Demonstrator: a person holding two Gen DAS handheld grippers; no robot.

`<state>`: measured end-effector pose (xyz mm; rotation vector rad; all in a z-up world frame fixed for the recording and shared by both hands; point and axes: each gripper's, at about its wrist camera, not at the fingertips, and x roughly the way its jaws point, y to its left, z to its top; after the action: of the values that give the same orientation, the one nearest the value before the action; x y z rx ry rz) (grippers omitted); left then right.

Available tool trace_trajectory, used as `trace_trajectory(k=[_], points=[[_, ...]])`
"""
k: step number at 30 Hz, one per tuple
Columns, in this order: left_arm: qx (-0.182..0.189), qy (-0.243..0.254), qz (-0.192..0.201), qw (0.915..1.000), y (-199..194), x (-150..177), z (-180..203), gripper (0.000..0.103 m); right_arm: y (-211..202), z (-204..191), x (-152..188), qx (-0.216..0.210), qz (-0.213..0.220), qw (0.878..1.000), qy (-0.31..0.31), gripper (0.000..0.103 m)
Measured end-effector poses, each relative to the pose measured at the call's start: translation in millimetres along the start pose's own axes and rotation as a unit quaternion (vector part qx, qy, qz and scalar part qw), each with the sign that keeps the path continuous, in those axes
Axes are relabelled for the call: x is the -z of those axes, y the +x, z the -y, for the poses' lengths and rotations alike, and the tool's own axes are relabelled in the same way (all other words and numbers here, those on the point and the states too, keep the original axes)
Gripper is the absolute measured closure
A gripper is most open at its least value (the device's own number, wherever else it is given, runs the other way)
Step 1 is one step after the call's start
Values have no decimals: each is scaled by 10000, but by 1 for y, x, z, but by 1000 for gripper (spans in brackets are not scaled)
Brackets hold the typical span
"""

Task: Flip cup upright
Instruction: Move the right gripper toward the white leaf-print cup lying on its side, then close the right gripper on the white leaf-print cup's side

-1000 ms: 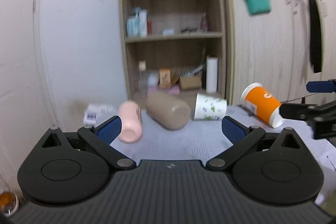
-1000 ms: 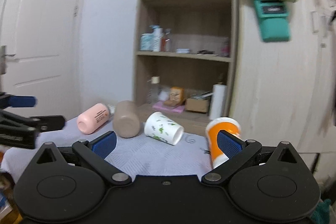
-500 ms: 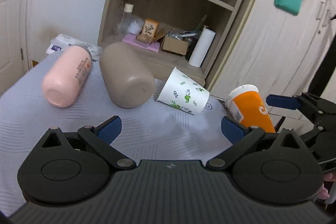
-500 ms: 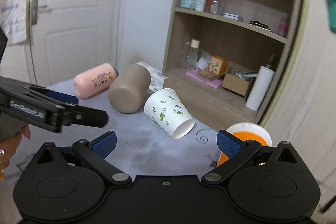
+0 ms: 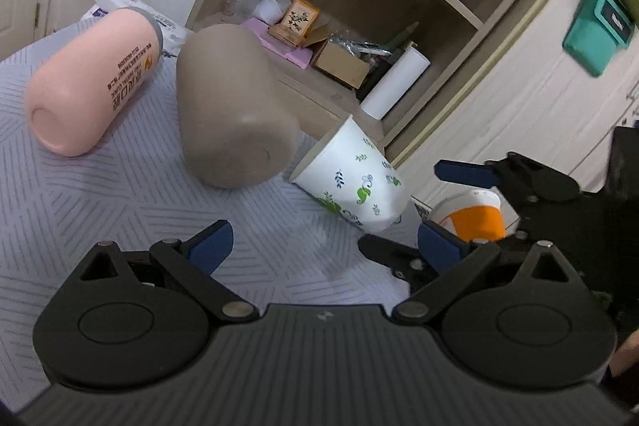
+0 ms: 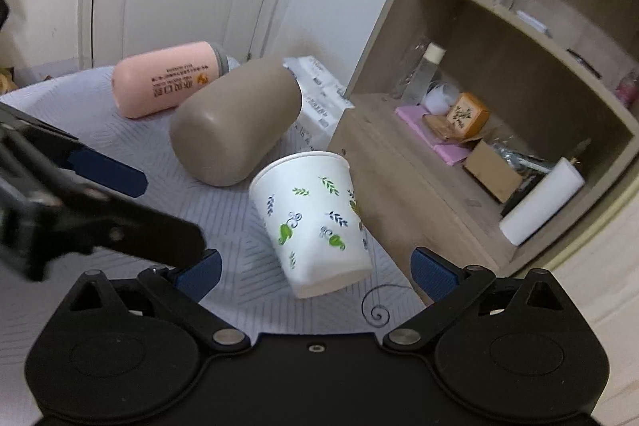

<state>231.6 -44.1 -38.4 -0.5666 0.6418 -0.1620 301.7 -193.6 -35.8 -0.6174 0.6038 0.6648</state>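
Left wrist view: right gripper [image 5: 433, 208] hides most of orange cup [image 5: 477, 222]; both jaws wide.

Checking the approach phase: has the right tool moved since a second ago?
Yes. The right tool has advanced toward the wooden shelf unit. The leaf-print paper cup, lying on its side, now sits just ahead between its open fingertips.

Soft even indoor light, faint shadows; strong fisheye bending; edges blurred.
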Motion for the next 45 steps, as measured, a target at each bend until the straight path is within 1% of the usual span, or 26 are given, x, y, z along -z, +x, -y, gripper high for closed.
trace_trajectory(k=[1,3,5,6,7,8,9,10,11,14,17,20,23,28,35,38,39,42,44,45], points=[[-11,-50,29,10000,1,0,-1,3,5,3,-2,-29,-73,10000,26,7],[16,-227,105,9997,1,-1,-3,3,14,8,-5,-75,-190,9997,111,7],[88,-277,110,9995,2,-1,-5,3,19,9,-6,-117,-228,9996,112,7],[66,-295,119,9995,2,-2,-6,3,22,9,-5,-124,-269,9995,92,7],[44,-308,135,9994,2,-2,-7,3,26,9,-5,-139,-321,9994,70,9],[32,-316,148,9994,2,-2,-8,3,30,8,-4,-156,-387,9991,52,12],[26,-322,145,9994,3,-3,-9,3,32,7,-4,-184,-454,9988,41,21],[23,-332,143,9993,3,-3,-10,4,34,6,-5,-212,-514,9984,44,32],[8,-355,162,9992,3,-3,-11,4,34,5,-5,-229,-561,9981,63,39],[-25,-430,193,9989,3,-1,-14,4,29,4,-8,-147,-624,9976,248,37],[63,-477,181,9987,0,1,-16,4,17,2,-8,-44,-635,9966,530,38],[168,-534,190,9983,-4,1,-16,4,3,-2,-8,-113,-593,9943,873,38],[286,-588,161,9977,-8,1,-17,4,-4,-9,-6,-156,-691,9914,1097,38],[475,-735,-82,9961,-11,4,-20,4,-15,-24,-1,-198,-679,9876,1405,38],[777,-1095,-416,9901,-18,13,-30,5,-30,-44,11,-329,-707,9736,2143,38],[948,-1247,-562,9861,-22,20,-35,12,-34,-52,15,-510,-723,9666,2405,38],[970,-1293,-587,9851,-23,22,-37,16,-35,-55,16,-584,-748,9642,2477,38],[921,-1330,-589,9851,-29,27,-41,21,-39,-63,20,-816,-707,9550,2763,38],[896,-1335,-650,9848,-34,30,-44,25,-43,-71,19,-871,-677,9529,2825,38],[893,-1333,-685,9847,-36,32,-47,31,-45,-76,19,-900,-666,9520,2848,38]])
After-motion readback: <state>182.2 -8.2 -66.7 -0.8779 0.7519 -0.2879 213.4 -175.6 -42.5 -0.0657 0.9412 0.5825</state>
